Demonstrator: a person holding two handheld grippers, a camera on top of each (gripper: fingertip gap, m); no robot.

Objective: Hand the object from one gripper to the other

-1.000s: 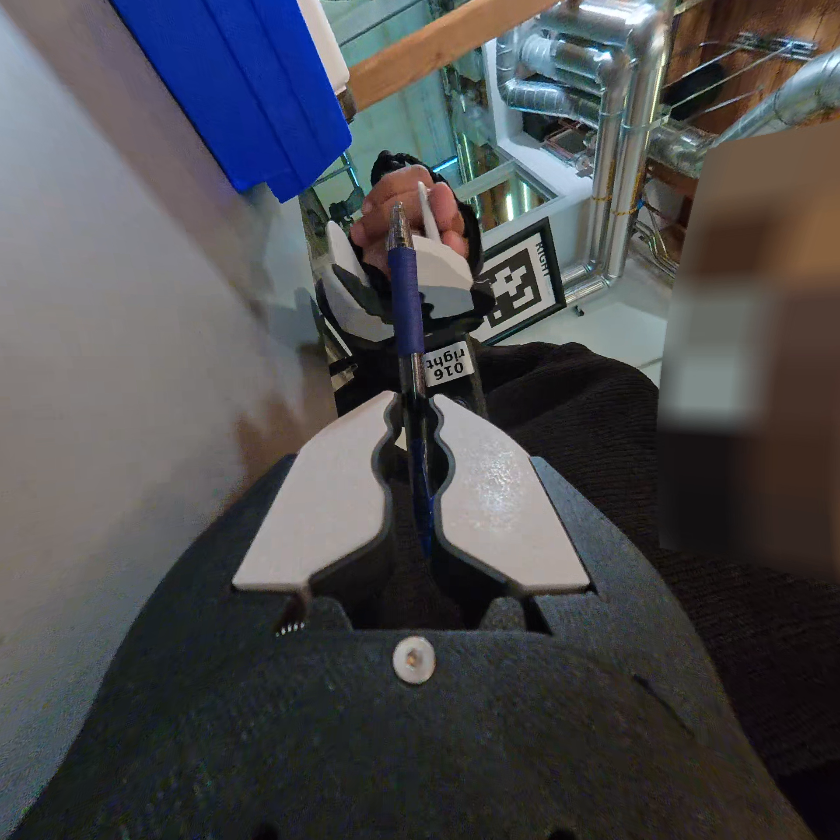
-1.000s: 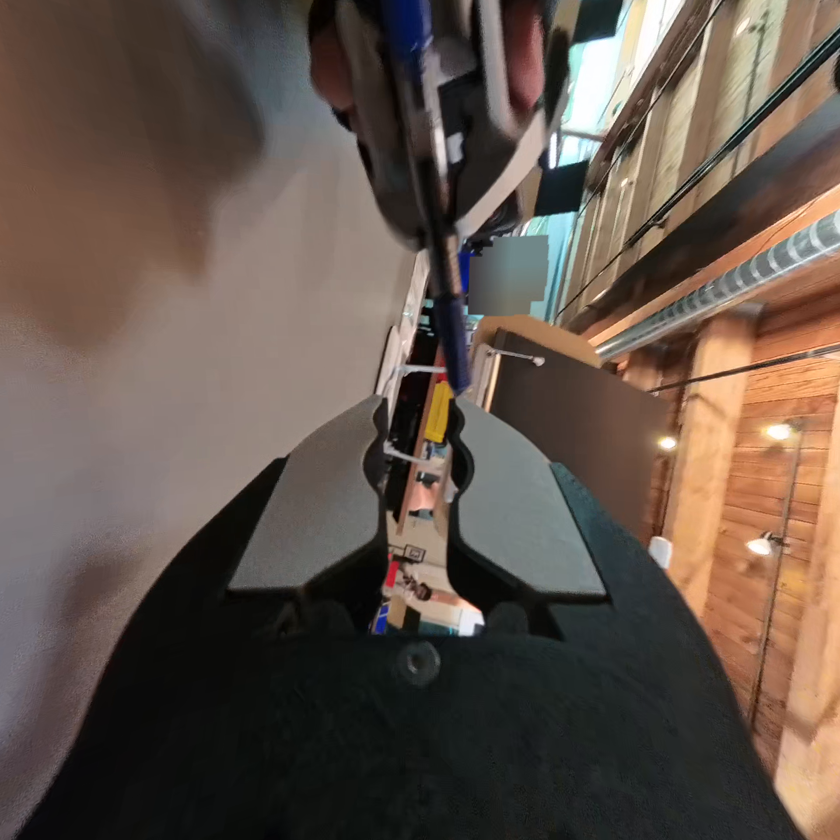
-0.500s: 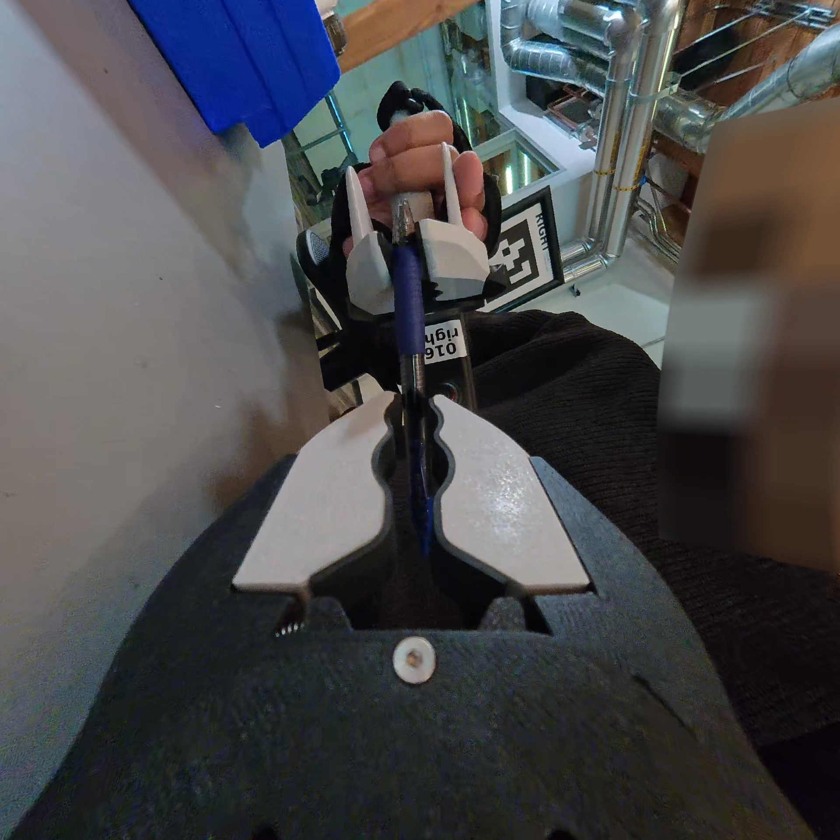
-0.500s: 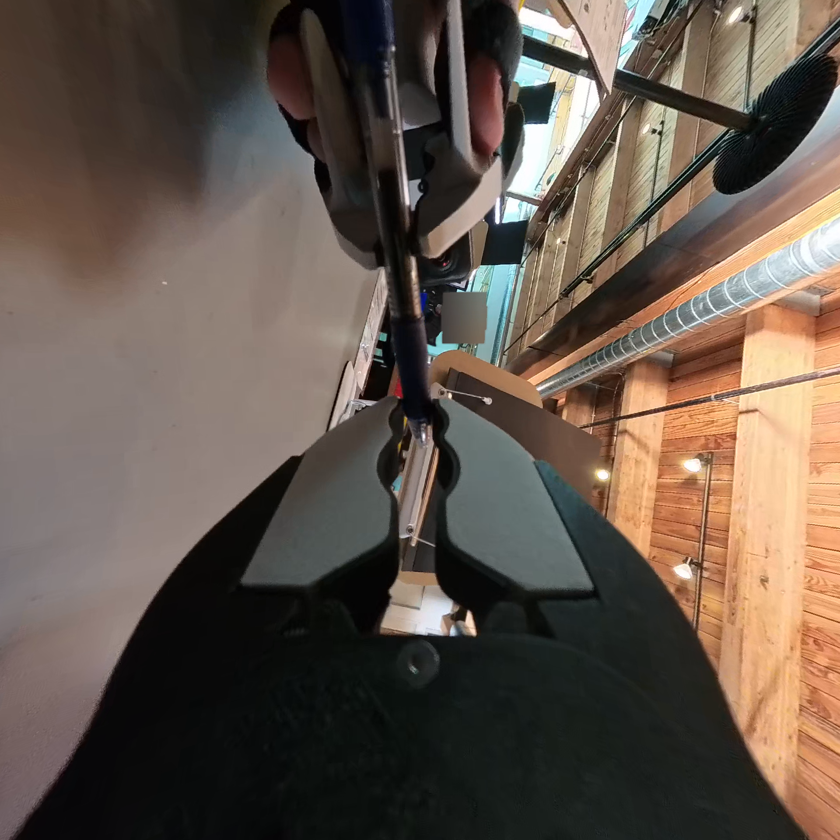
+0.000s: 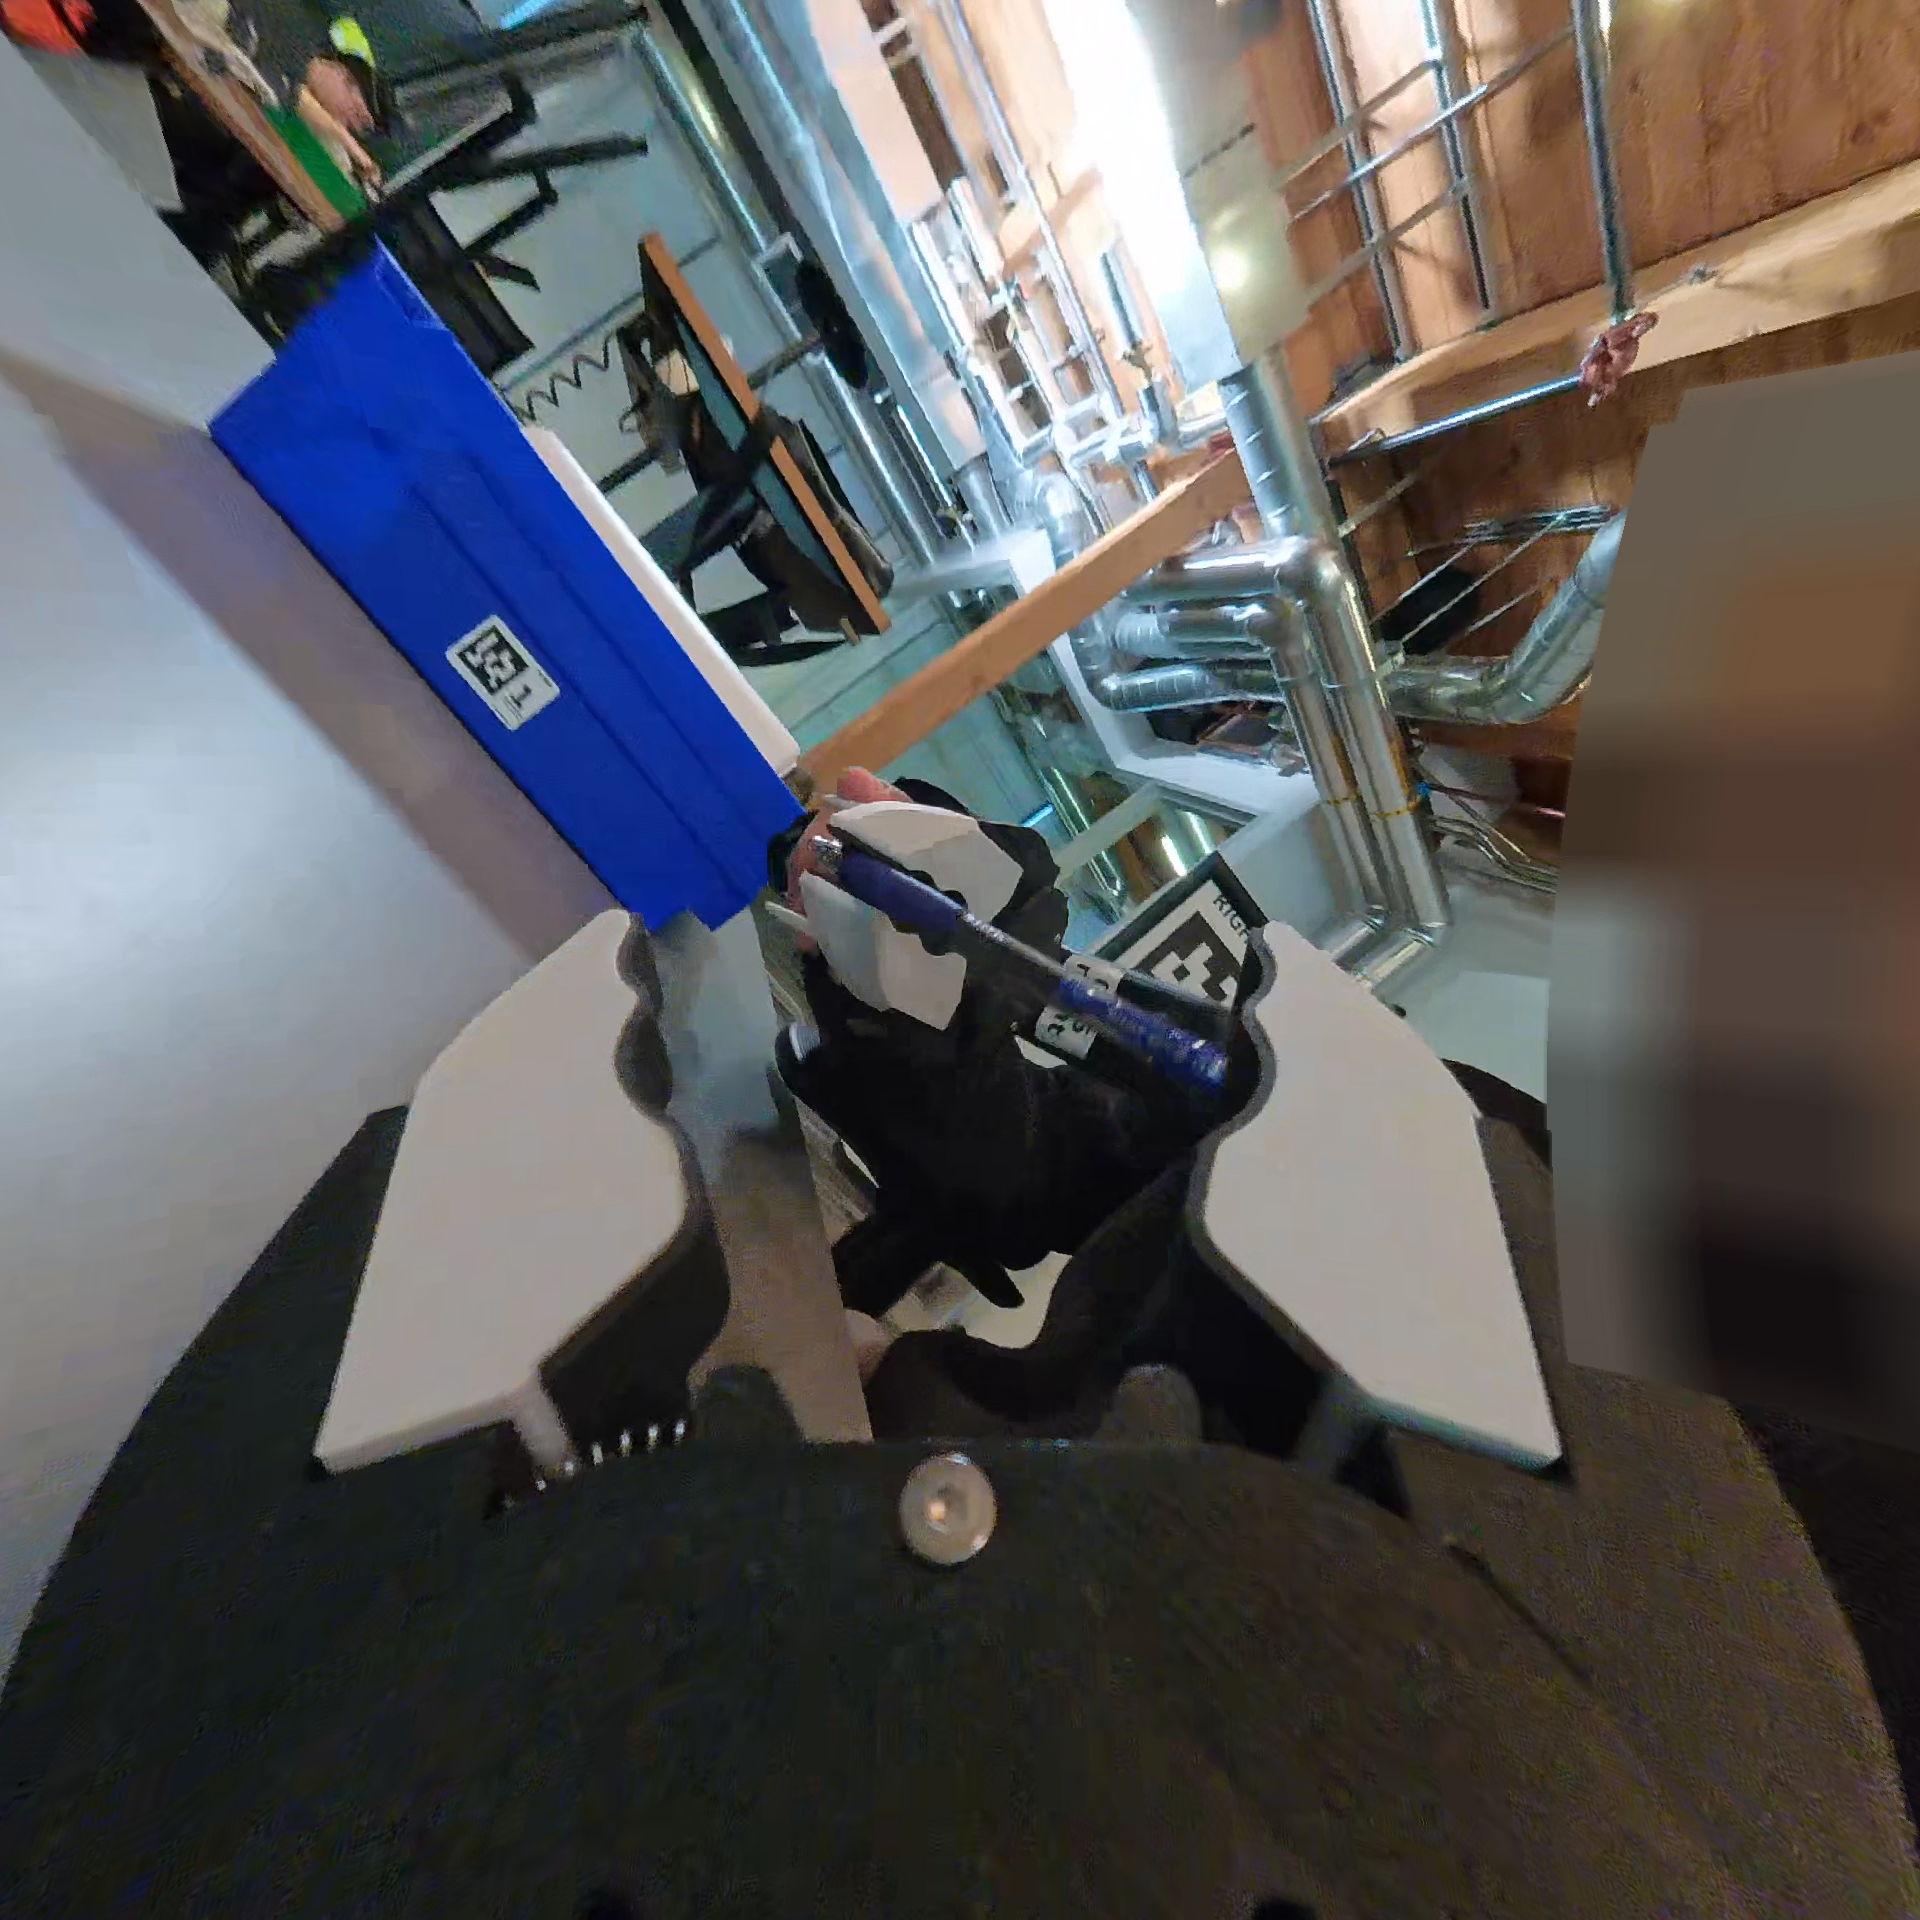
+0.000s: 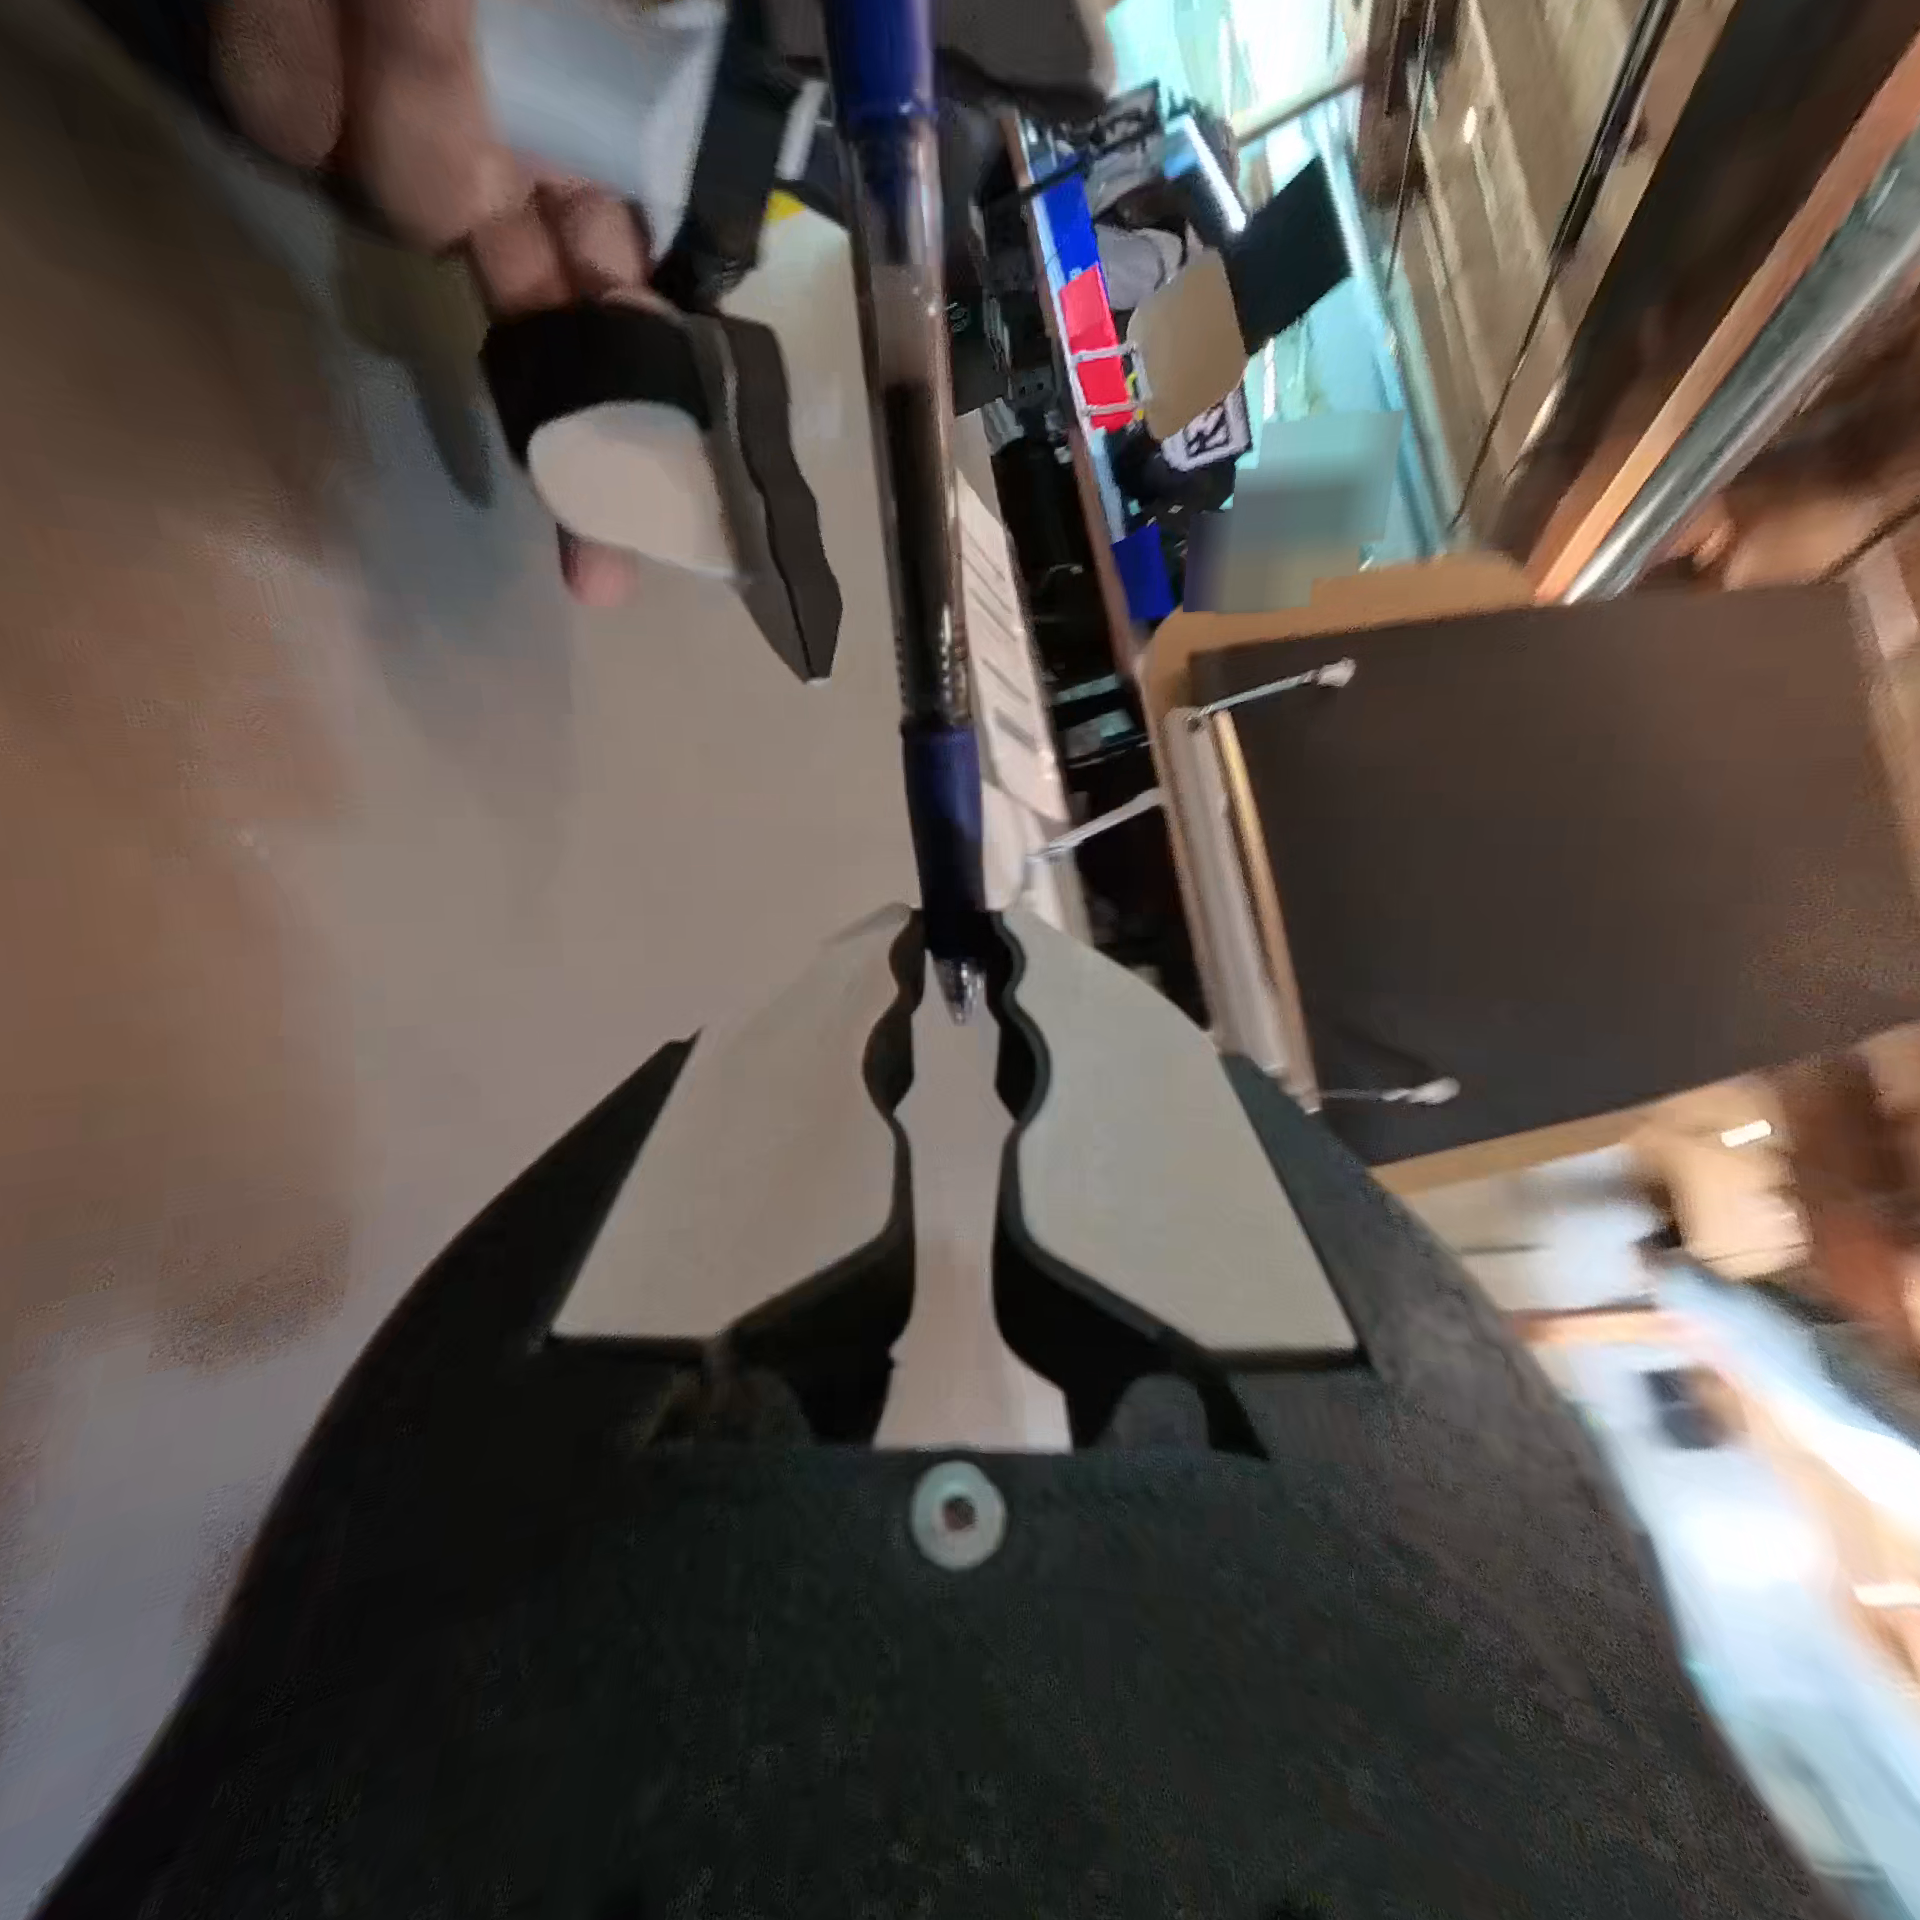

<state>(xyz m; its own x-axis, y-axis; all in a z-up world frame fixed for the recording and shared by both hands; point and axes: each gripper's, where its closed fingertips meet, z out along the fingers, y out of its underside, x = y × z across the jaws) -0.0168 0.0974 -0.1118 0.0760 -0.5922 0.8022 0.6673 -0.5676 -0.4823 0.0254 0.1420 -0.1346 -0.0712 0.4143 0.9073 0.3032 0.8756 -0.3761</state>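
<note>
Slim blue pen [image 6: 940, 810] now passed: right tongs [image 6: 958, 940] pinching it, left tongs [image 5: 940, 961] wide, empty.

The pen [image 6: 928, 582] stuck out at 12 o'clock from the right gripper [image 6: 958, 951]. The left gripper [image 5: 940, 971] sat apart from it, with the bin [image 5: 499, 665] at its 10 o'clock.

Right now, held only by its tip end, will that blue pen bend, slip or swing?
The pen looks like a rigid plastic barrel, so it probably won't bend. The right tongs pinch only its rubbery grip near the tip, which likely resists slipping. With most of its length sticking out, it might pivot if bumped.
</note>
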